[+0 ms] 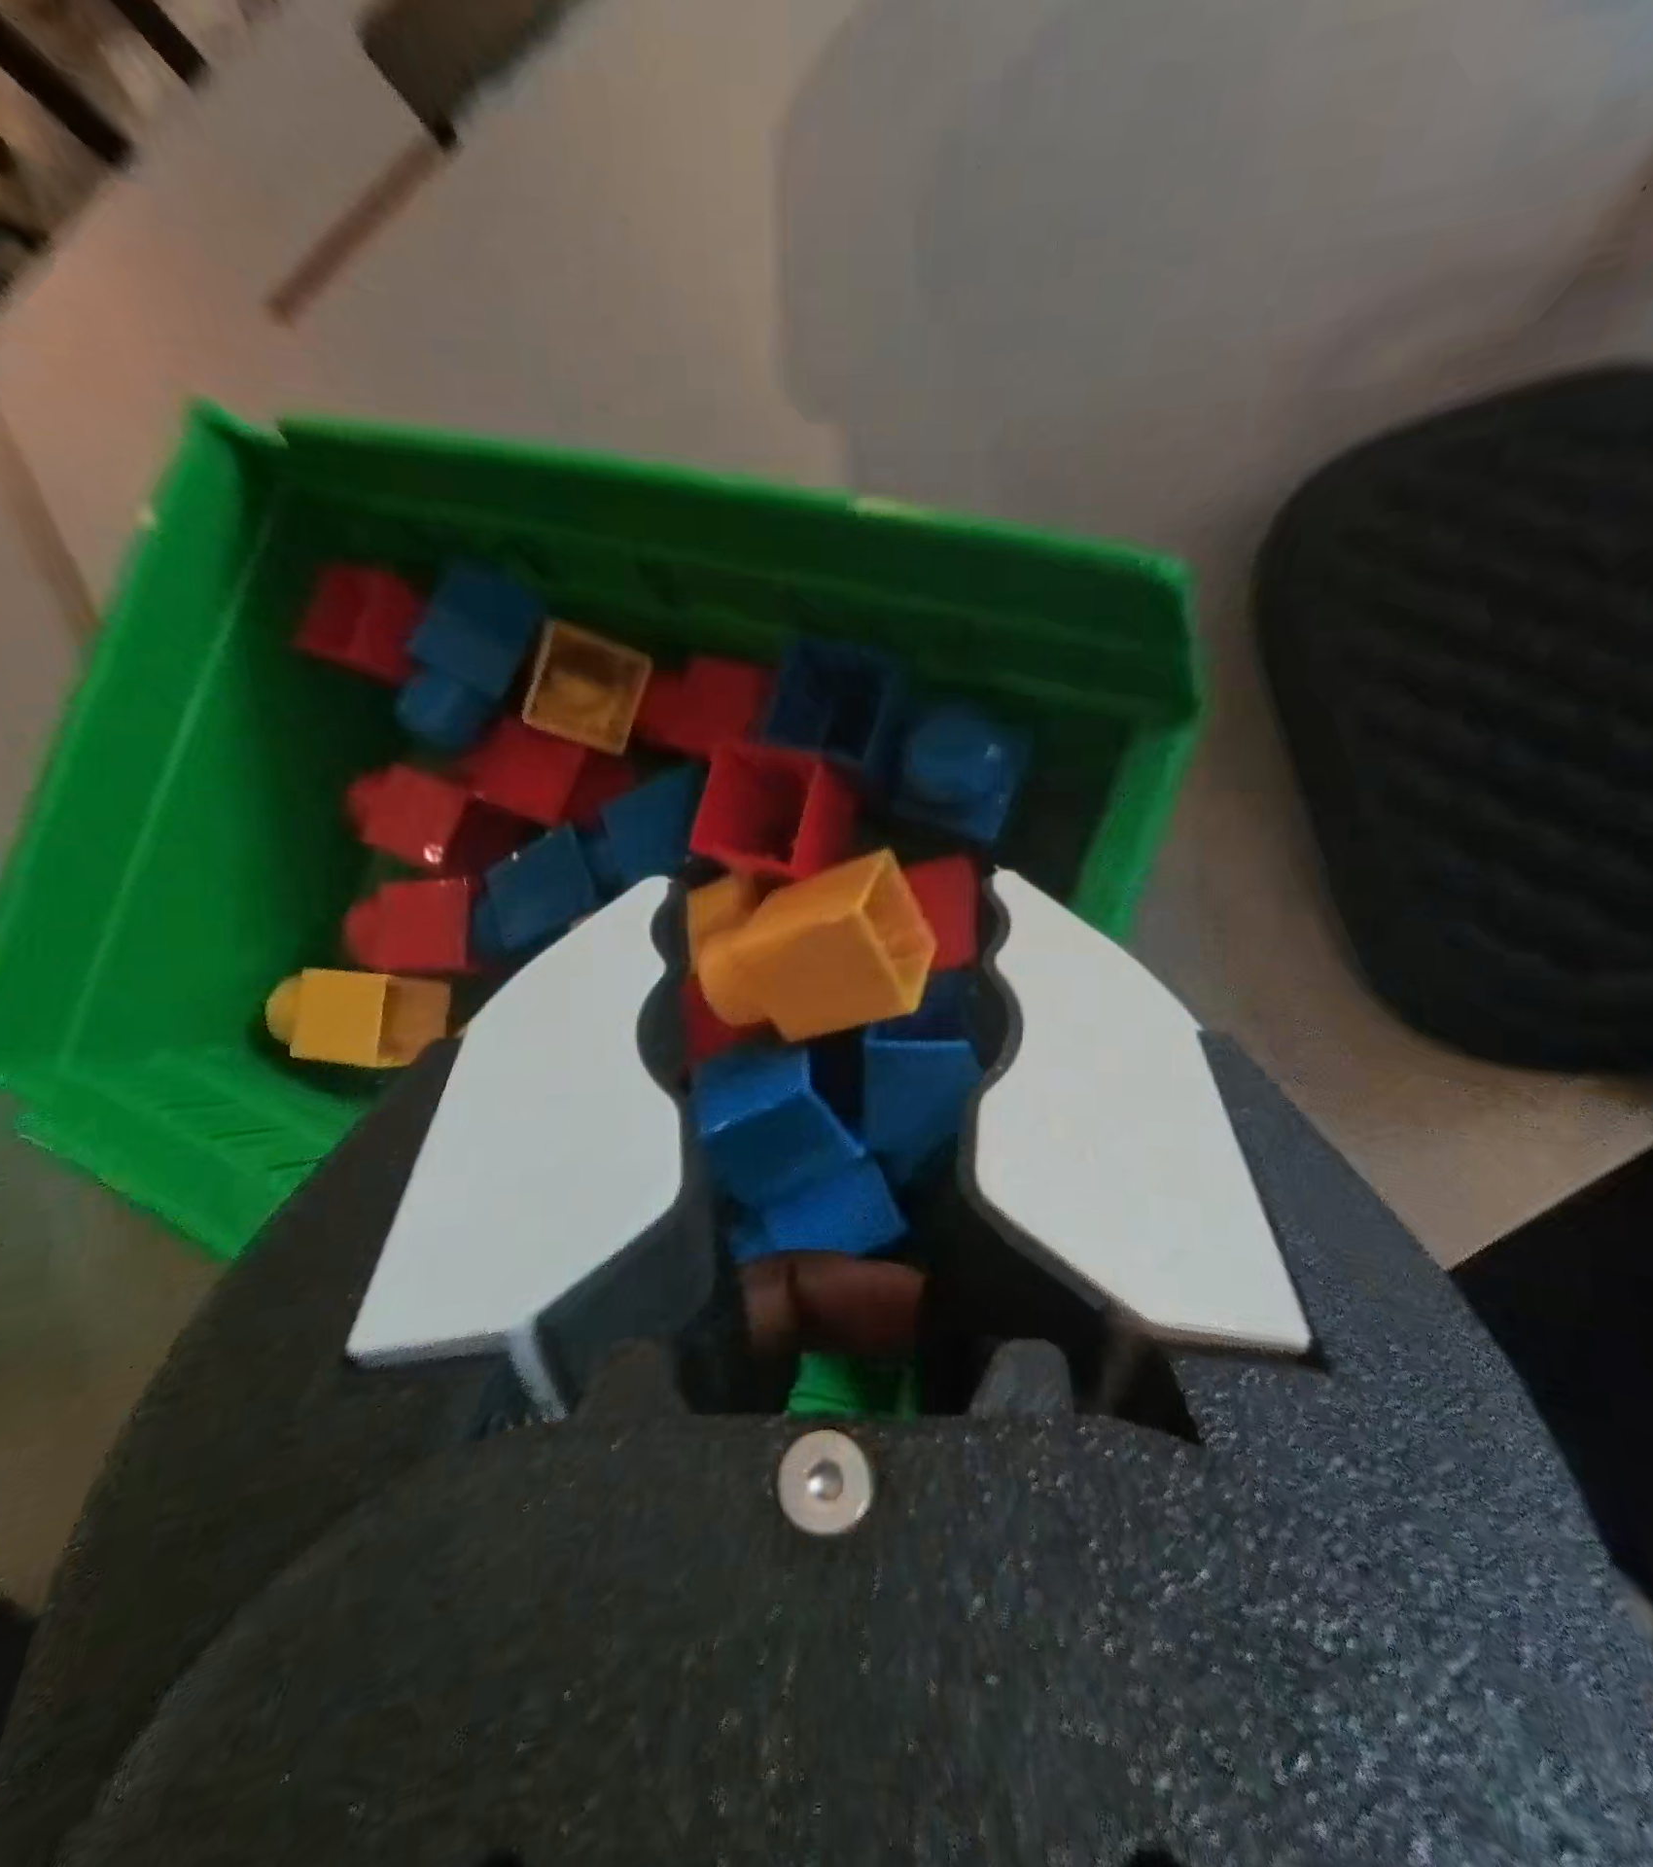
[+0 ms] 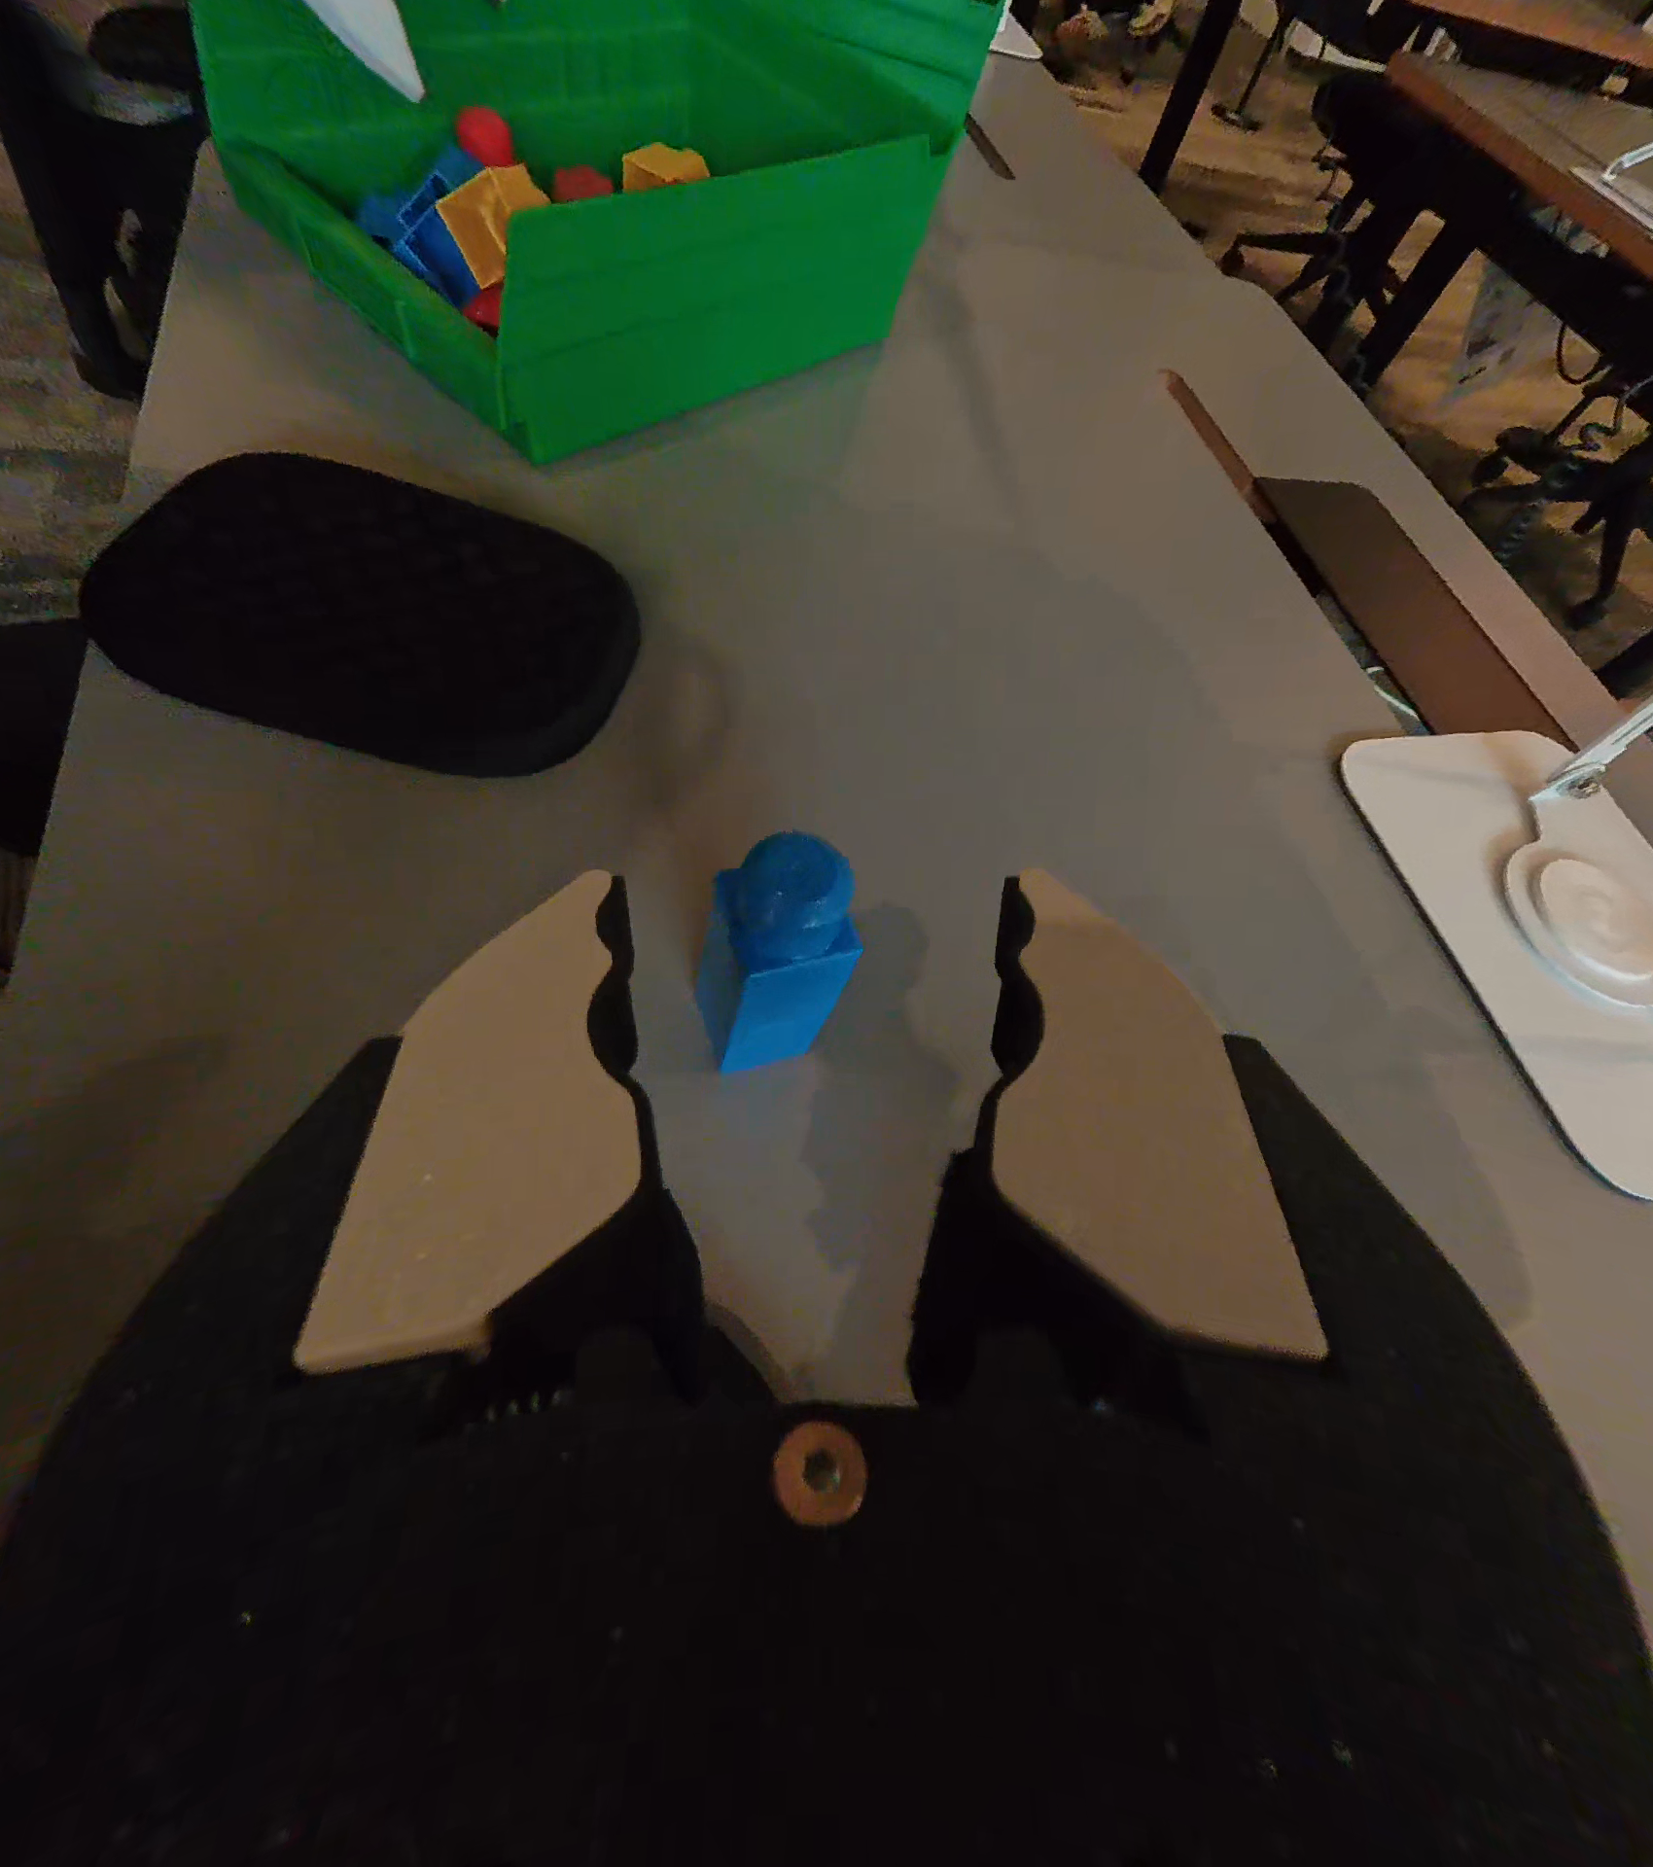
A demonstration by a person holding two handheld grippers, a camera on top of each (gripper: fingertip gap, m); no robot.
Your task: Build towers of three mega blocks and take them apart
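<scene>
- Left claw [image 1: 828, 914]: black speckled body, two pale grey curved finger plates with wavy black inner pads, one silver hex screw at centre.
- Right claw [image 2: 814, 914]: same build, grey-tan plates, coppery centre screw.

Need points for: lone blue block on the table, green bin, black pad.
blue block [image 2: 782, 970], right wrist view, on its front face below the stud.
green bin [image 2: 701, 273], right wrist view, on its near outer wall.
black pad [image 2: 358, 616], right wrist view, on its top surface.
</scene>
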